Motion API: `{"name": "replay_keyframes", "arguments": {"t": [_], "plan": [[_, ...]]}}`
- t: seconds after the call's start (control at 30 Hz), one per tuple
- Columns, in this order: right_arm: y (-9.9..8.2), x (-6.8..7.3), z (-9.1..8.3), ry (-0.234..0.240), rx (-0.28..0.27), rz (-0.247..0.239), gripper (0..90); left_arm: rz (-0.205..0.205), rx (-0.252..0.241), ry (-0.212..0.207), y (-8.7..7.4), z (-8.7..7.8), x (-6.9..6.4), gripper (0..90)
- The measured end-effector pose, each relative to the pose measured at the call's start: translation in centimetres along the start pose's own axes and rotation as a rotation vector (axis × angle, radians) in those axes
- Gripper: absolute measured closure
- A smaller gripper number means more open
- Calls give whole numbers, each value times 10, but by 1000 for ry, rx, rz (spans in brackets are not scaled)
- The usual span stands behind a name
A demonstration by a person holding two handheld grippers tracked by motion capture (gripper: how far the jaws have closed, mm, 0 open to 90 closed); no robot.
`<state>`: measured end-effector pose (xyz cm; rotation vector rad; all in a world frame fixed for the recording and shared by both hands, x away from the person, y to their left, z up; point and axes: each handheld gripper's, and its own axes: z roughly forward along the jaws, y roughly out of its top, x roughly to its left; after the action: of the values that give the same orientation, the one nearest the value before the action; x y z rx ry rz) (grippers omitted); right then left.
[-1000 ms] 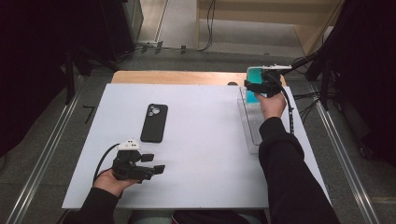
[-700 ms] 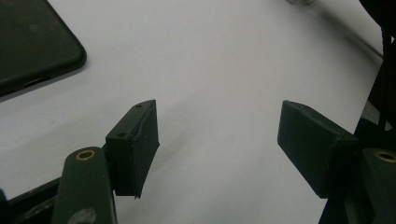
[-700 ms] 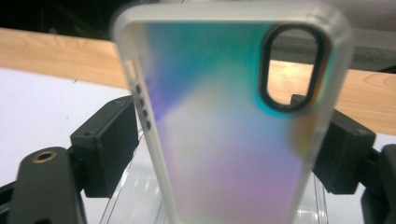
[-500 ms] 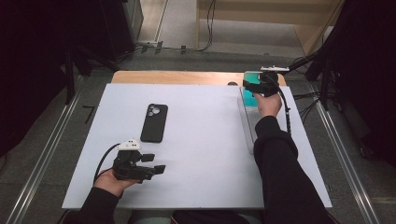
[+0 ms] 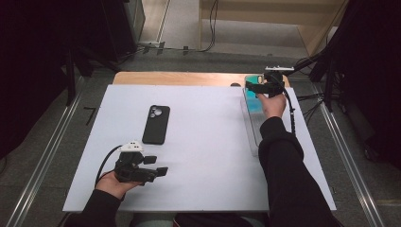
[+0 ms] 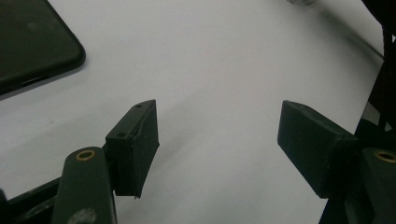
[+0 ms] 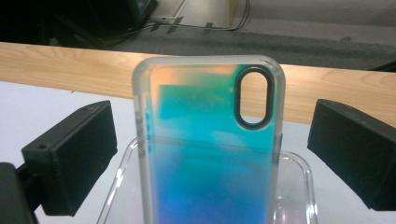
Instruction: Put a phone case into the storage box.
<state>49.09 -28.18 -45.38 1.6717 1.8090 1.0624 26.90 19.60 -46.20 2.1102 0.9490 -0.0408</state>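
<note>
While untouched, phone case between right gripper's pads

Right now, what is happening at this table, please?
A person works with a gripper in each hand. The right gripper has just opened its jaws, with an iridescent phone case standing between them, untouched, in a clear tray at the far right. The left gripper waits open near the front edge, beside a black phone lying flat.

place: lab | signs: floor rails, cables, white table
</note>
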Motion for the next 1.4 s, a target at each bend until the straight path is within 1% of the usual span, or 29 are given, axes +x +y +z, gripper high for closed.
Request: {"name": "replay_keyframes", "arguments": {"t": [0.1, 0.23, 0.27, 0.3, 0.33, 0.37, 0.4, 0.5, 0.53, 0.57, 0.6, 0.67, 0.73, 0.77, 0.8, 0.9, 1.0, 1.1, 1.17, 1.33, 1.4], "plan": [[0, 0, -3, 11, 12, -8, 0, -1, 1, 0, 0, 0, 0, 293], [3, 3, -10, 21, 23, 3, 0, -8, 6, 2, 1, 1, 2, 292], [3, 4, -12, 24, 25, 3, 0, -19, 4, 2, 1, 1, 2, 292], [4, 5, -15, 30, 34, 3, 1, -20, 6, 3, 1, 1, 2, 292], [5, 7, -18, 26, 39, 6, 1, -20, 6, 5, 1, 0, 3, 292], [6, 8, -22, 34, 42, 2, 1, -21, 7, 5, 2, 0, 3, 292], [7, 8, -25, 43, 48, 10, 1, -24, 8, 6, 2, 0, 3, 292], [8, 12, -34, 89, 69, 5, 31, -34, 4, 2, 3, -1, 4, 291], [8, 14, -38, 102, 74, -6, 34, -35, 5, 2, 3, -1, 4, 291], [8, 15, -41, 115, 76, -5, 35, -35, 6, 1, 4, -1, 5, 291], [8, 17, -44, 138, 81, -3, 36, -38, 8, 3, 4, -1, 5, 290], [7, 20, -49, 163, 98, -11, 40, -41, 10, 0, 5, -1, 5, 290], [4, 23, -54, 191, 105, -23, 61, -47, 13, 4, 7, -1, 5, 289], [3, 26, -58, 207, 101, -33, 92, -56, 13, 1, 7, -1, 5, 286], [1, 28, -61, 218, 102, -38, 112, -62, 19, 1, 8, -1, 6, 286], [-4, 36, -69, 243, 97, -67, 112, -64, 14, -9, 10, -1, 7, 286], [-8, 42, -75, 271, 104, -84, 113, -67, 13, -5, 12, -2, 8, 286], [-13, 48, -81, 291, 131, -105, 113, -60, 19, 7, 14, -2, 9, 286], [-17, 51, -84, 309, 139, -120, 113, -56, 16, 11, 14, -2, 9, 286], [-28, 58, -93, 354, 138, -140, 114, -53, 20, 16, 17, -2, 10, 286], [-32, 61, -96, 375, 143, -154, 116, -57, 12, 19, 18, -2, 11, 286]]}}
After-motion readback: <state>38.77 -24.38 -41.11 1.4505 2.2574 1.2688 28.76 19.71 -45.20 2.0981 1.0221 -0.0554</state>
